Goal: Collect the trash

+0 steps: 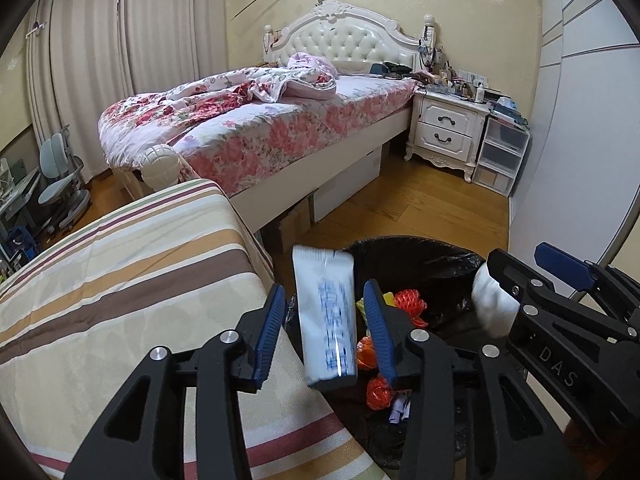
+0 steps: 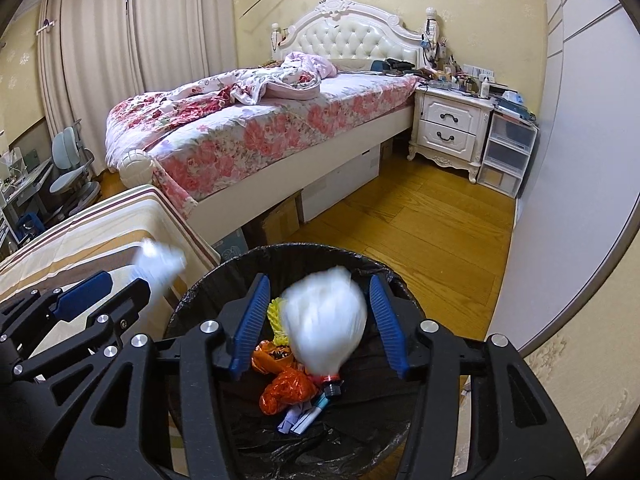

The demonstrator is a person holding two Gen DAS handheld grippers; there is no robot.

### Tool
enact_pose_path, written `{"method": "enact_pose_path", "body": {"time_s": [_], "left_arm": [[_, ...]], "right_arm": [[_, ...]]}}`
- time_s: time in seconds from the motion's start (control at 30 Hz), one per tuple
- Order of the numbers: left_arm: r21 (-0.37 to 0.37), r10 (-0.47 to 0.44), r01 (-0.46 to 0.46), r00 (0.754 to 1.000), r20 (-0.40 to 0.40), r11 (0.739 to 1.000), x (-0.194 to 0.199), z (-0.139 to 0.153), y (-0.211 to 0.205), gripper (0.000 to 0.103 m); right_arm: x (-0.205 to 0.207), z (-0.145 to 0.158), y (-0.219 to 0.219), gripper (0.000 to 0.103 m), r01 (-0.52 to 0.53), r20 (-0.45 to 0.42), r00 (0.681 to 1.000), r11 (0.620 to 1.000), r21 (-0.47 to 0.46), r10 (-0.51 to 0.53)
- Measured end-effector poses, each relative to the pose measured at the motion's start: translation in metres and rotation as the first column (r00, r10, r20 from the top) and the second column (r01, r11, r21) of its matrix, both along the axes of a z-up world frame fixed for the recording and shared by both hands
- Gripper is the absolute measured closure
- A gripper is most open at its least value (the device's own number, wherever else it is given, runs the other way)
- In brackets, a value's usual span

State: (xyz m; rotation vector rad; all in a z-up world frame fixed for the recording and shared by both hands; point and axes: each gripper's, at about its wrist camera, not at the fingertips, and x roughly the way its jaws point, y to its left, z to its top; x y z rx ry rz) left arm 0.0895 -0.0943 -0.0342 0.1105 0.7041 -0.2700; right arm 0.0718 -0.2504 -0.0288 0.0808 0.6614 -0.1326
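Observation:
A trash bin with a black liner (image 2: 280,251) stands on the wood floor and holds orange and red wrappers (image 2: 286,390), a yellow net and paper scraps. My right gripper (image 2: 319,280) is over the bin, its jaws apart. A blurred white crumpled bag (image 2: 324,320) is between them, clear of both pads. My left gripper (image 1: 324,289) hangs over the bin's (image 1: 400,245) left rim, also open. A blurred white packet with blue print (image 1: 326,320) is between its pads with a gap on each side. Each gripper shows at the edge of the other's view.
A striped cloth-covered surface (image 1: 120,280) lies close on the left of the bin. Beyond are a floral bed (image 1: 260,128) with boxes under it, a white nightstand (image 1: 448,128), plastic drawers (image 1: 504,152) and a pale wardrobe front (image 2: 568,160) on the right.

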Motion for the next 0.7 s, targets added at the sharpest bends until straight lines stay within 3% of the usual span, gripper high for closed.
{"method": "enact_pose_path", "body": {"time_s": [0.1, 0.23, 0.53, 0.7], "left_arm": [[0.003, 0.008, -0.008, 1.0, 0.014, 1.0, -0.002, 0.001, 0.001, 0.042], [-0.004, 0.022, -0.022, 0.999, 0.029, 1.0, -0.005, 0.006, 0.006, 0.031], [-0.015, 0.055, -0.054, 0.997, 0.06, 0.998, -0.022, 0.018, 0.027, 0.026], [-0.021, 0.077, -0.076, 0.996, 0.048, 0.997, -0.034, 0.019, 0.04, 0.025]], "right_arm": [[0.0, 0.0, -0.001, 0.047, 0.007, 0.001, 1.0, 1.0, -0.003, -0.007], [-0.003, 0.002, -0.003, 0.045, 0.024, 0.004, 1.0, 1.0, -0.005, -0.024], [-0.023, 0.008, 0.001, 0.032, 0.048, 0.016, 0.999, 0.999, -0.021, -0.048], [-0.037, 0.01, 0.011, 0.03, 0.041, 0.02, 0.999, 0.999, -0.023, -0.041]]}}
